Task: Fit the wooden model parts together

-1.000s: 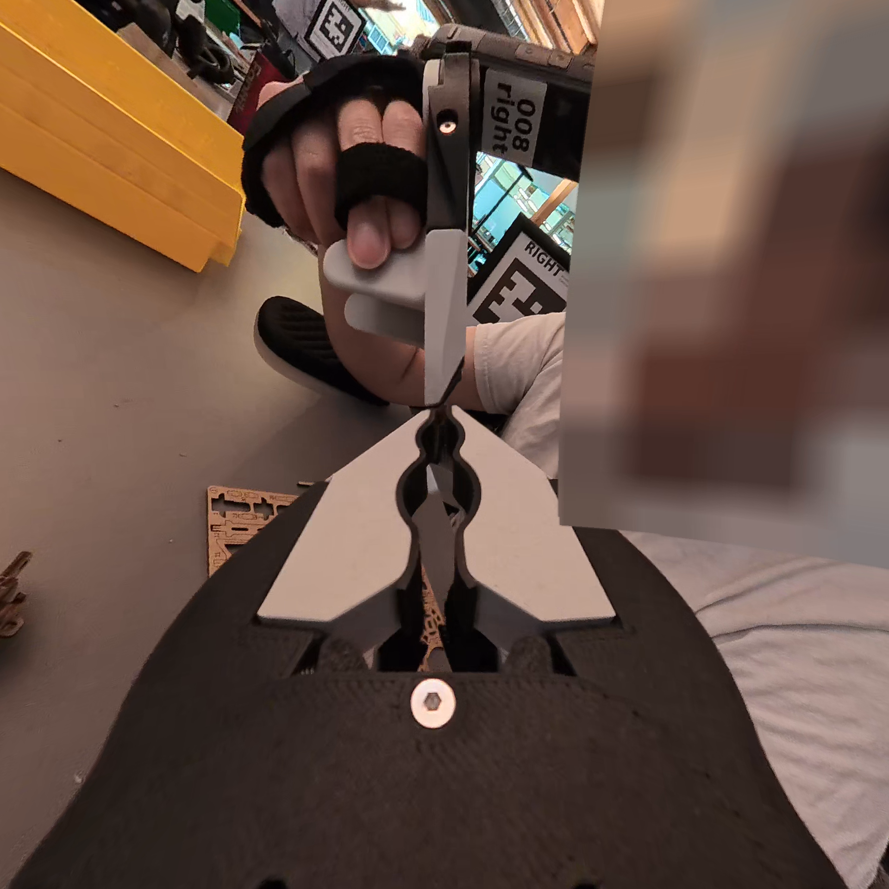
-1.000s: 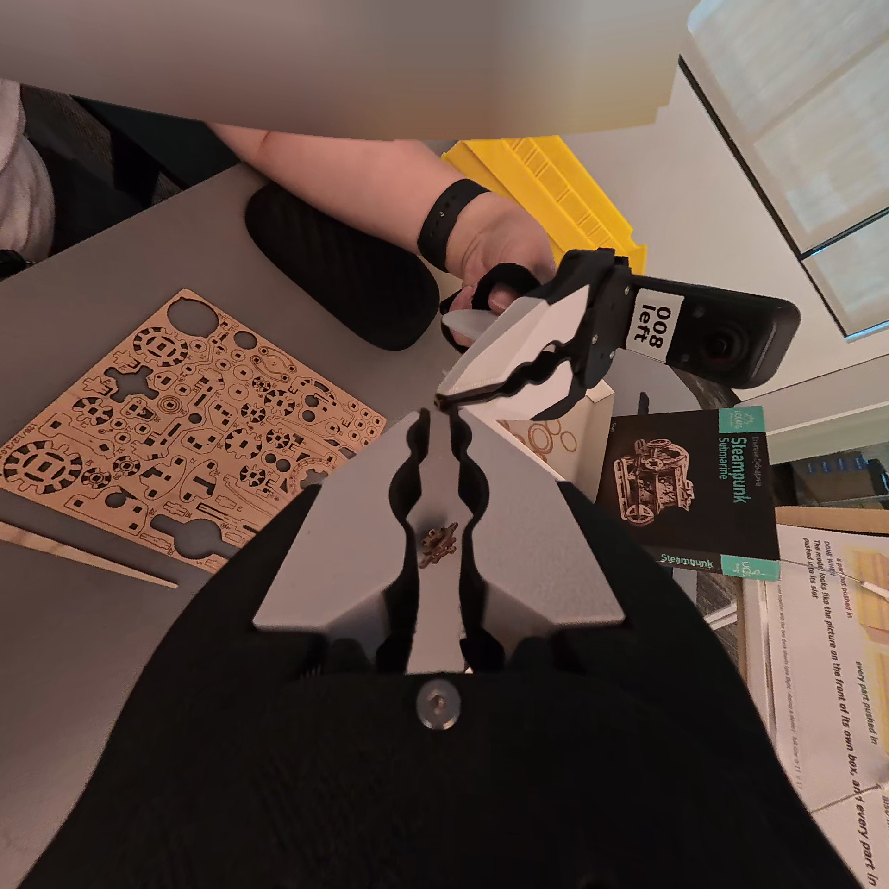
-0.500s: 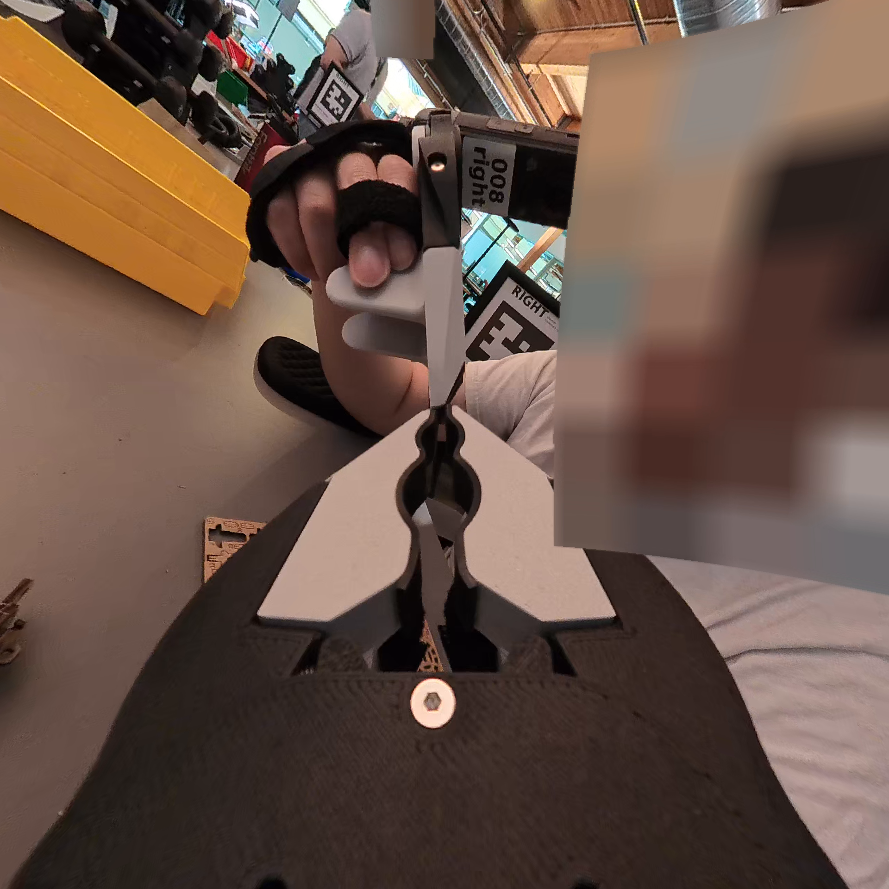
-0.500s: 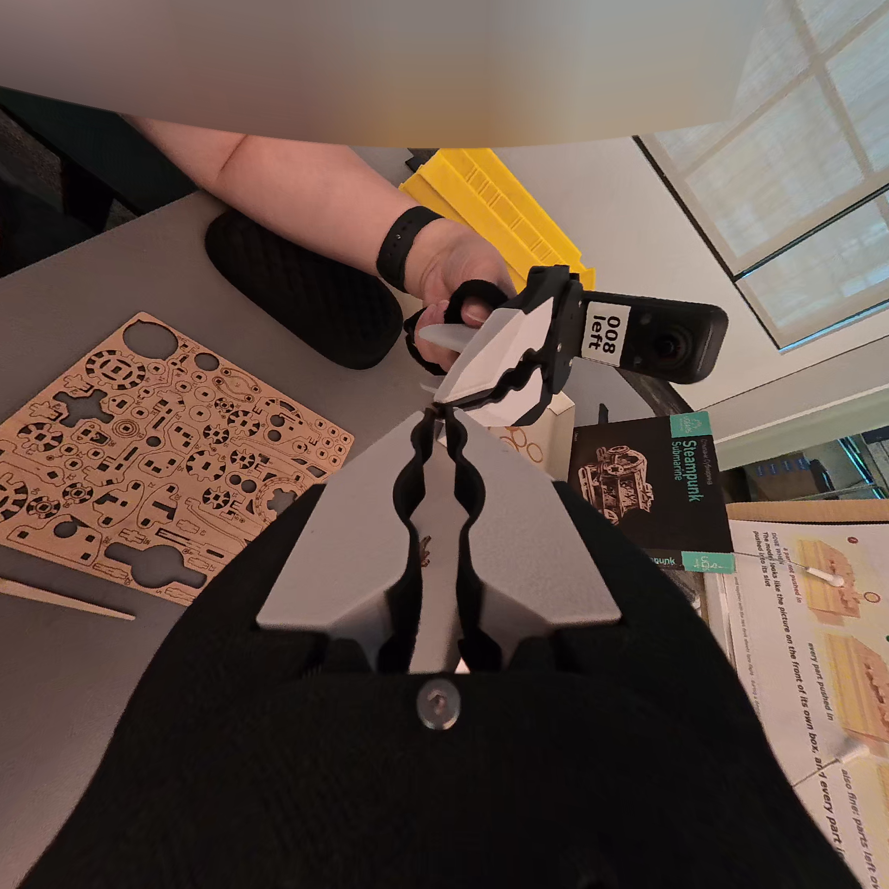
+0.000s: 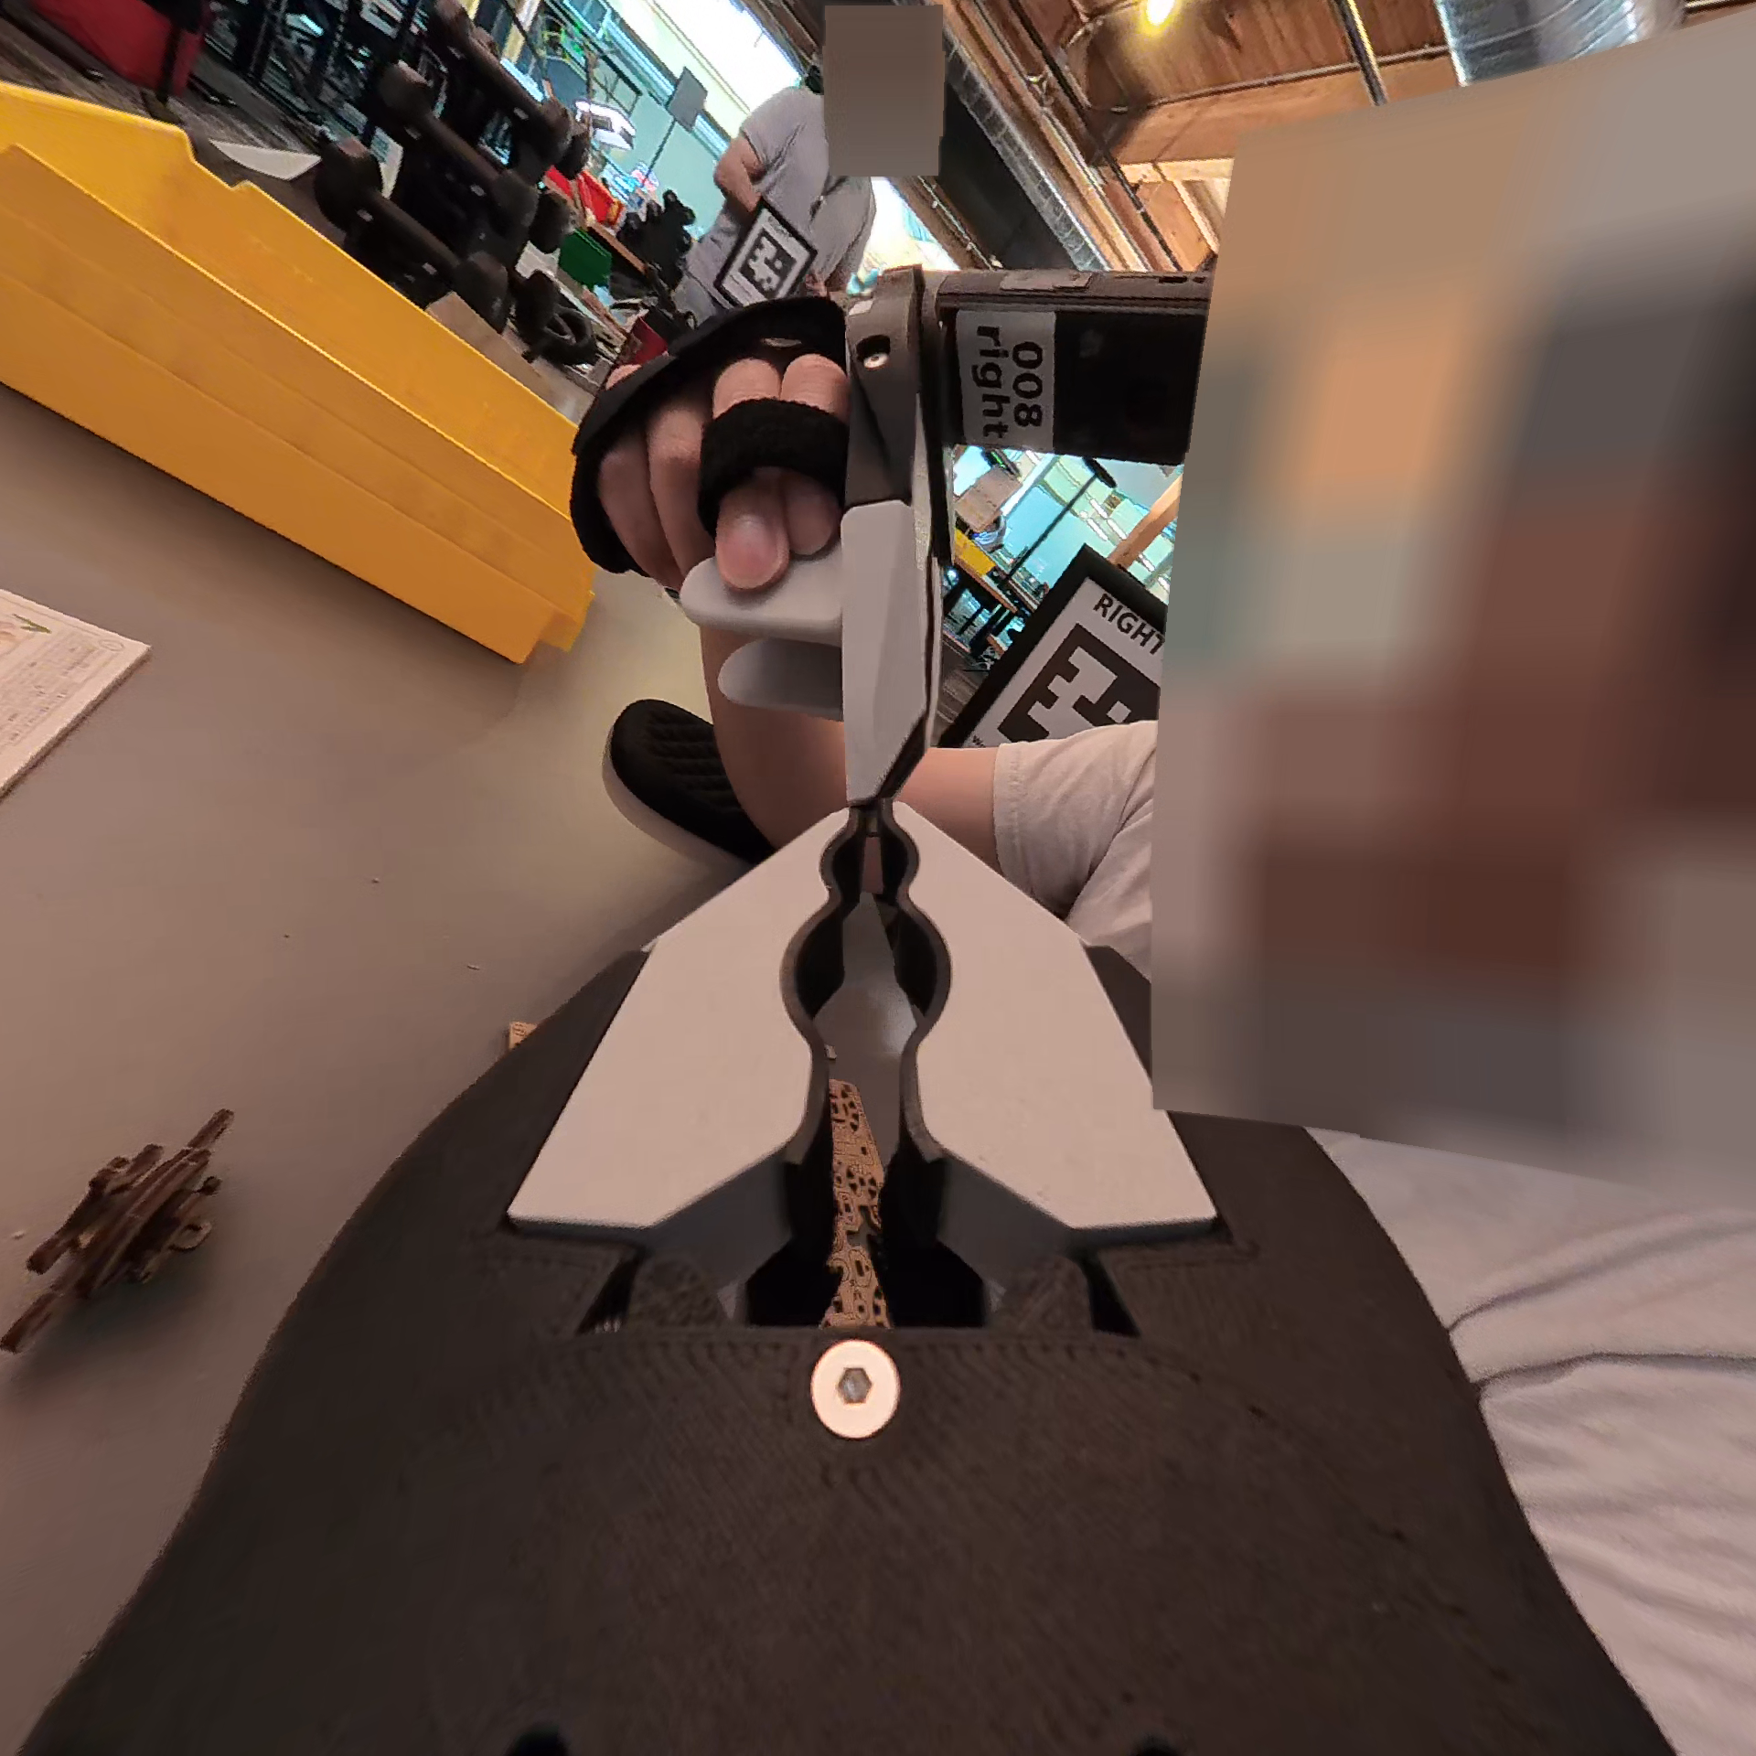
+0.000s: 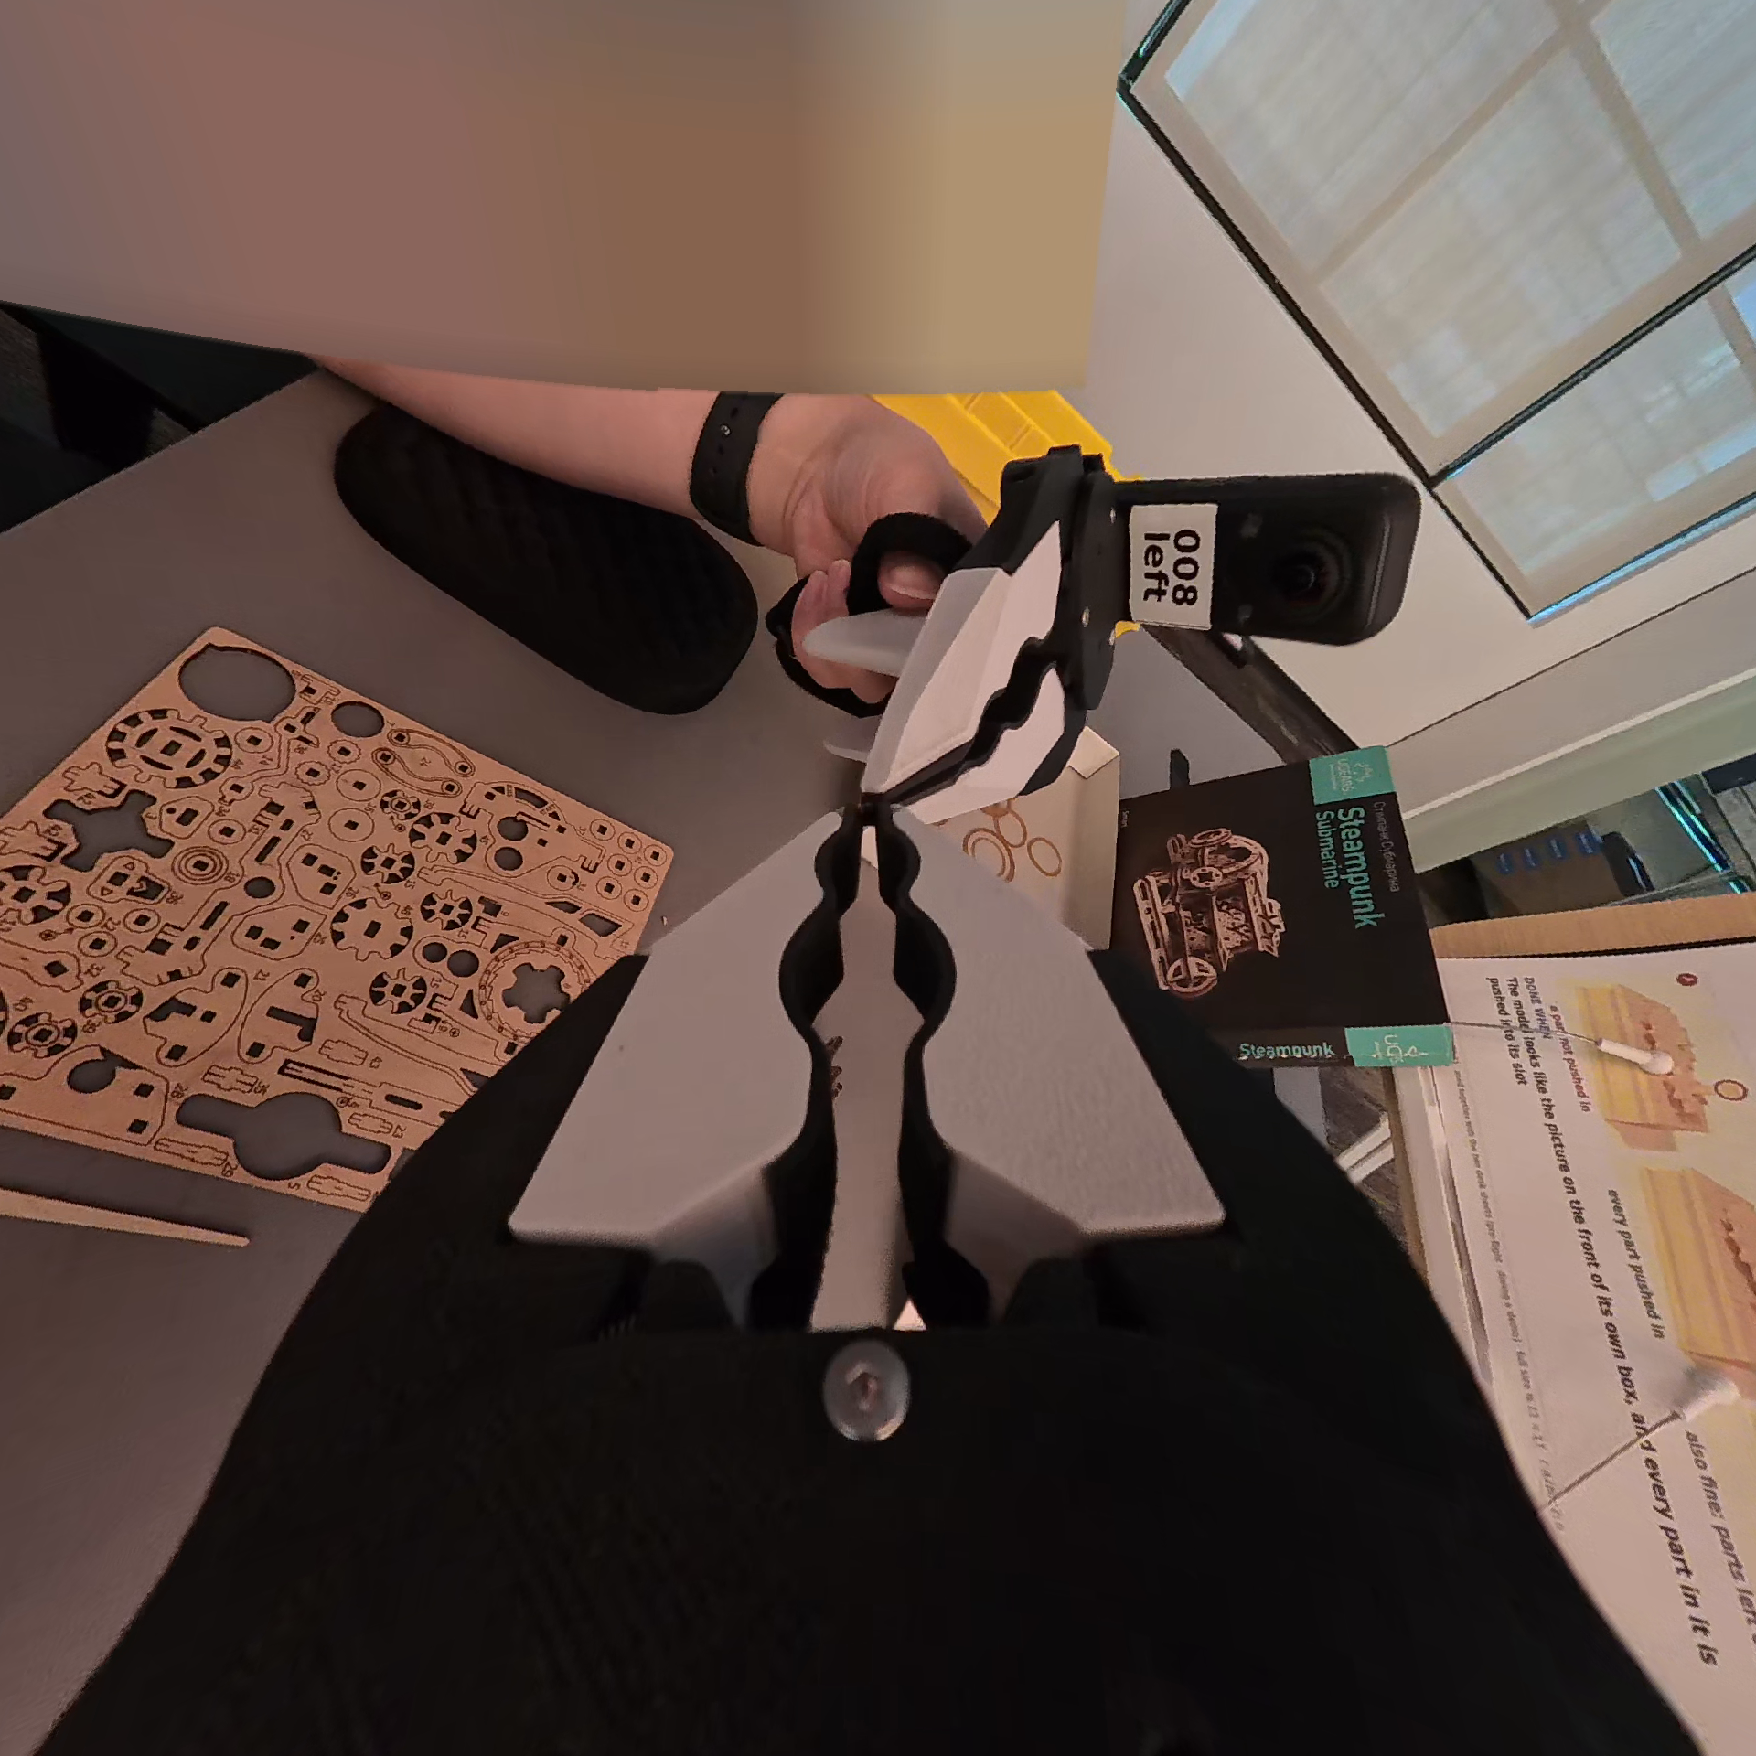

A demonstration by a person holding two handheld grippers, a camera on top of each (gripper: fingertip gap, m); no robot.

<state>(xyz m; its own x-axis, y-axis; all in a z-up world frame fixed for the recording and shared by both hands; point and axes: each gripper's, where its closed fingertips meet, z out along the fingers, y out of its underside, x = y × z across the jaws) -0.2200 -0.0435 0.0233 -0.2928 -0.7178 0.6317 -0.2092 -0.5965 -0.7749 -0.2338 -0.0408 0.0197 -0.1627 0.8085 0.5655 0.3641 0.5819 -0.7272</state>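
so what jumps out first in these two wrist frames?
The two grippers meeting tip to tip above the grey table: left gripper and right gripper, both pinched shut at a tiny dark piece. Next, the laser-cut wooden parts sheet lying flat at left, and the yellow bins behind.

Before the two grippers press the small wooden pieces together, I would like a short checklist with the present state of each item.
1. Left gripper shut at its tips: ok; a tiny dark piece shows there, its shape too small to tell.
2. Right gripper shut at its tips: ok.
3. The two tips meet above the table: ok, they touch or nearly touch.
4. Pieces aligned, tab to slot: cannot tell, too small.
5. Parts sheet flat and apart from the grippers: ok.
6. Small assembled wooden part lying on the table, out of the way: ok.
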